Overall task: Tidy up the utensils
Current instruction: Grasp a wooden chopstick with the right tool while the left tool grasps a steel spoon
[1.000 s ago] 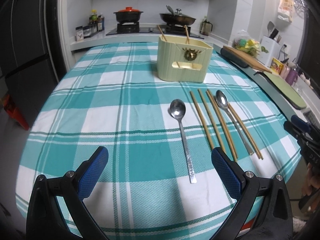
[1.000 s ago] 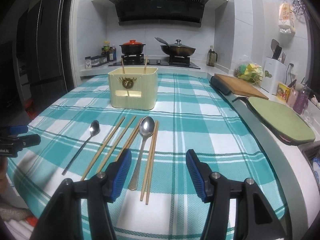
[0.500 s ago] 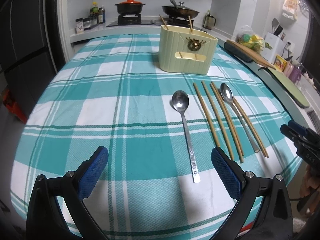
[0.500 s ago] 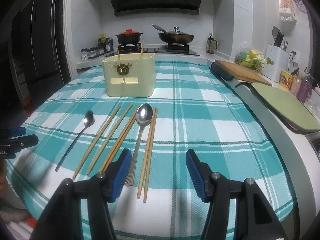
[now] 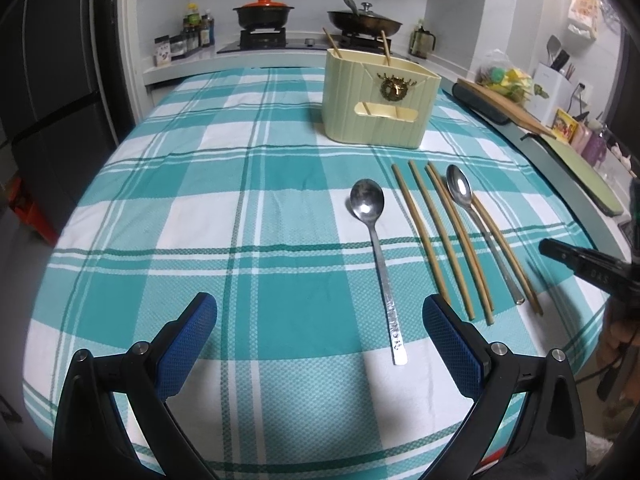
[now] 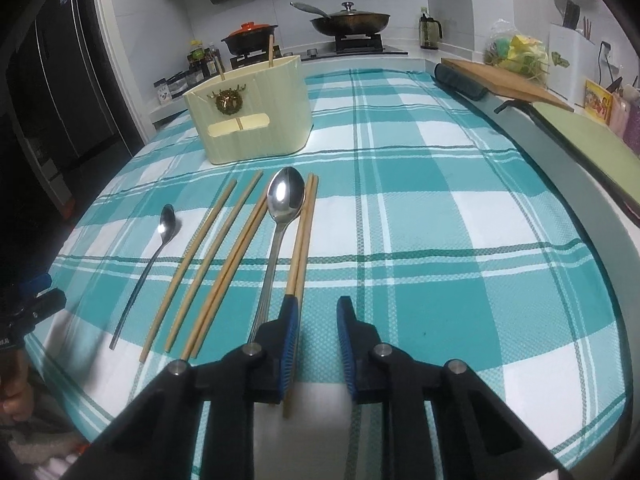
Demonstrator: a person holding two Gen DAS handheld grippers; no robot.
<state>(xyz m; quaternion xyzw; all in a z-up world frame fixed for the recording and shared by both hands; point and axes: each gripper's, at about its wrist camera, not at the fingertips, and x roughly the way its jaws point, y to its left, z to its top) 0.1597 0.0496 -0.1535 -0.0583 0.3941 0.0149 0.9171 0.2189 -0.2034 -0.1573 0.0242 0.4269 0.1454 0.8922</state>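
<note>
A cream utensil holder (image 5: 376, 108) (image 6: 252, 112) stands at the back of the checked table with two chopsticks upright in it. Several bamboo chopsticks (image 5: 440, 232) (image 6: 224, 248) lie in front of it. Among them is a steel spoon (image 5: 460, 192) (image 6: 284, 200), and a second spoon (image 5: 370, 216) (image 6: 166, 224) lies to their left. My left gripper (image 5: 320, 312) is wide open, low over the second spoon's handle end. My right gripper (image 6: 318, 308) is closing with only cloth between its pads. The rightmost chopstick pair runs under its left finger (image 6: 290, 320).
The table's right edge (image 6: 580, 216) borders a counter with a wooden cutting board (image 6: 504, 80) and a green mat (image 6: 592, 136). A stove with a red-lidded pot (image 5: 262, 12) and a wok (image 5: 364, 20) sits behind. A dark fridge (image 5: 48, 92) stands to the left.
My right gripper has dropped and come forward over the near ends of the chopsticks, rolled a little, and its jaws have narrowed sharply. My left gripper has hardly moved.
</note>
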